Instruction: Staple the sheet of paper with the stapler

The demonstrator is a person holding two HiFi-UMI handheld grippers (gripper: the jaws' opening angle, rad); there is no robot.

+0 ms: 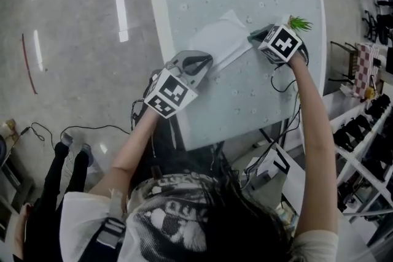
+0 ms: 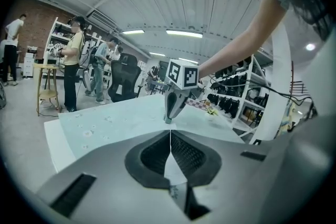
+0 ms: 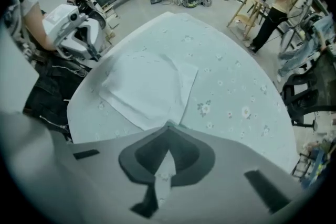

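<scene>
White paper sheets (image 1: 221, 37) (image 3: 147, 86) lie overlapped on a table (image 1: 258, 101) covered with a pale flowered cloth (image 3: 236, 92). My right gripper (image 1: 255, 37) (image 3: 168, 125) points straight down at the sheets' right corner. Its jaws are shut, and the paper's corner runs in between their tips. In the left gripper view, that gripper (image 2: 168, 119) stands with its tips on the table. My left gripper (image 1: 206, 63) (image 2: 169, 139) is at the sheets' near edge, tilted slightly down, with its pads closed together. I cannot tell whether paper is between them.
A small green plant (image 1: 301, 23) (image 2: 211, 111) sits at the table's far right corner. White shelving (image 1: 362, 132) stands to the right of the table. Cables (image 1: 92, 129) lie on the floor at the left. People (image 2: 73, 60) (image 3: 278, 2) and a stool (image 3: 244, 18) stand beyond the table.
</scene>
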